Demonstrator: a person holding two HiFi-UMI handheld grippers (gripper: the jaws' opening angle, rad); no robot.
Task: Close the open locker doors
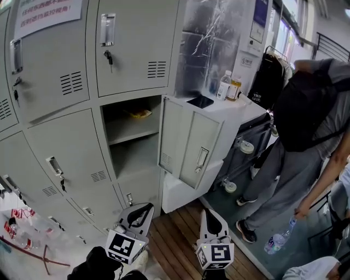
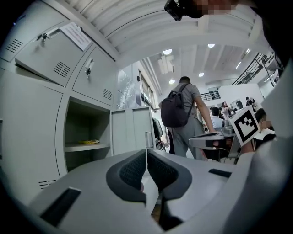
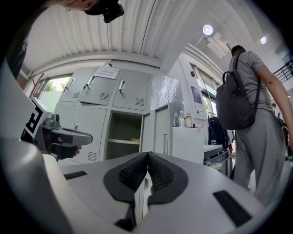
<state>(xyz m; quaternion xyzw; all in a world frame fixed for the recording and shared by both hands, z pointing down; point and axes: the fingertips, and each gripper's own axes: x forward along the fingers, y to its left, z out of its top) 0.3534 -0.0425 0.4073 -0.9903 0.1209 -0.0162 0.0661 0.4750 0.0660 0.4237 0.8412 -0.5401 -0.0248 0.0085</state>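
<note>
Right now both of my tools sit low over the wooden floor (image 1: 176, 236), pointing level at the bank of grey lockers (image 1: 65, 142). My left hand-held gripper (image 1: 143, 209) has its dark ribbed pads pressed together with nothing between them. My right hand-held gripper (image 1: 210, 213) is the same, with its jaws closed tight and empty. Neither one touches a locker.

The open locker door (image 1: 188, 143) is ahead of me, between the two tools as I look down. It is hinged on the right edge of its compartment (image 1: 131, 147) and swung well out. Its inner face is turned toward me, and its handle (image 1: 202, 158) sits near the free edge. Inside the compartment a shelf (image 1: 130, 133) carries a small yellow thing (image 1: 140, 114) that I cannot make out. The space under the shelf looks bare.

The locker doors around it are shut. The one just above has a key (image 1: 109, 57) hanging from its lock, and a paper notice (image 1: 46, 12) is stuck on the one at the upper left.

Just behind the open door stands a white cabinet (image 1: 240, 112) against the side of the lockers, with two bottles (image 1: 223, 85) on top. Further right, a person with a dark backpack (image 1: 303, 106) stands turned away from me.
</note>
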